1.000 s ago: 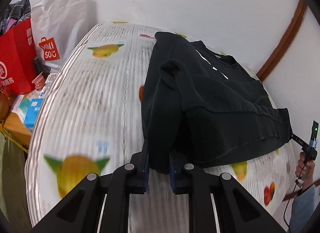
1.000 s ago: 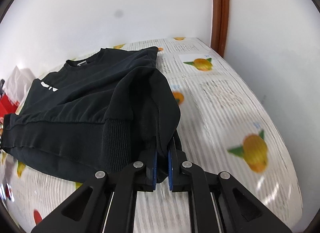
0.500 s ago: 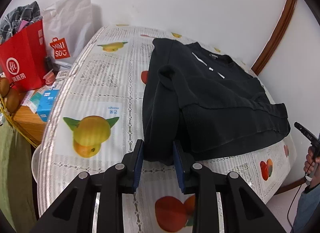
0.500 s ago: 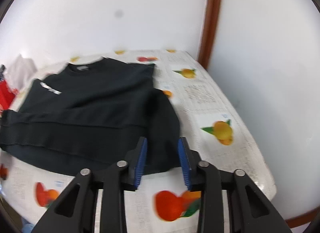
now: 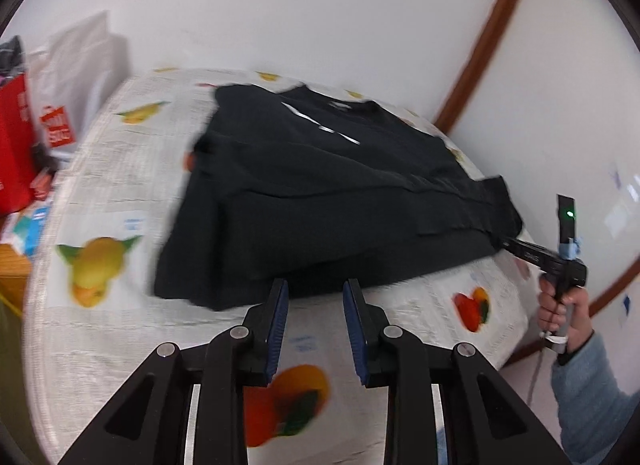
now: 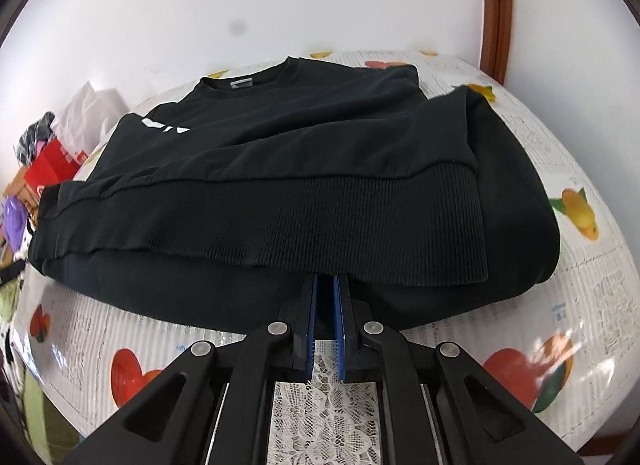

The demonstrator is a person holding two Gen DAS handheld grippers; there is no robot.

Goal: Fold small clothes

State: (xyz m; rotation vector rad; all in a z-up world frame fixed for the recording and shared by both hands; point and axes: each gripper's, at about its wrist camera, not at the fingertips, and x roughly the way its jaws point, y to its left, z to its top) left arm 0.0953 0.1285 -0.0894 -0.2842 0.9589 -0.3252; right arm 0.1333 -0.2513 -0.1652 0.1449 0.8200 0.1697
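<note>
A black sweatshirt [image 5: 320,193] lies on the fruit-print tablecloth [image 5: 100,201], both sleeves folded in over the body. It also shows in the right wrist view [image 6: 304,169], with its ribbed hem nearest me. My left gripper [image 5: 314,293] is open and empty, just short of the shirt's near edge. My right gripper [image 6: 325,285] has its jaws nearly closed at the ribbed hem [image 6: 360,221]; whether cloth sits between them is hidden. In the left wrist view the right gripper [image 5: 540,257] reaches the shirt's right corner.
A red bag [image 5: 16,137] and a white shopping bag [image 5: 76,77] stand left of the table, with boxes below. They show in the right wrist view as clutter [image 6: 52,153]. White walls and a brown door frame [image 5: 480,49] lie behind. A lace cloth [image 6: 320,417] lies at the near edge.
Both grippers let go of the folded sleeves and drew back open. The left then moved right along the near edge; the right came back in low to the hem and narrowed its jaws.
</note>
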